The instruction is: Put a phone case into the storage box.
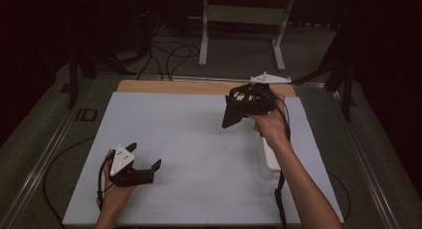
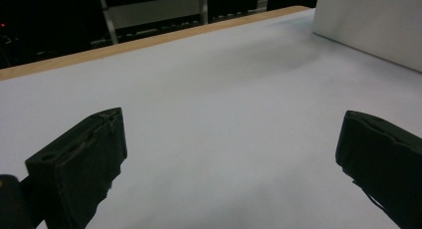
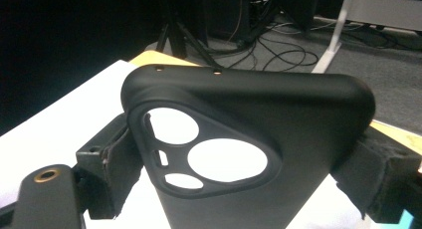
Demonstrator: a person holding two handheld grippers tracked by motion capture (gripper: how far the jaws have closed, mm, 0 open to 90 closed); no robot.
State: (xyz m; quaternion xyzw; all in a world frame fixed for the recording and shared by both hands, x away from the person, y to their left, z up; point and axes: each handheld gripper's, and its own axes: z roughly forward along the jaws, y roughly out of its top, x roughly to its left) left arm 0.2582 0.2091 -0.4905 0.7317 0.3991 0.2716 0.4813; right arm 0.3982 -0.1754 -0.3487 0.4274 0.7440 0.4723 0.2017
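You have two grippers, one phone case and one white box on the table (image 1: 199,139). At the left, your left gripper (image 1: 145,162) hangs low over the white surface near the front edge, its jaws spread wide with nothing between them; in the left gripper view, bare table lies between the two black pads (image 2: 84,159). To the right, your right gripper (image 1: 236,112) is raised above the far right part of the table and clamps the single black phone case (image 3: 278,139) across its width, one pad on each side edge. The case has three camera cut-outs, counted in the right gripper view. The white box (image 1: 271,162) sits under your right forearm.
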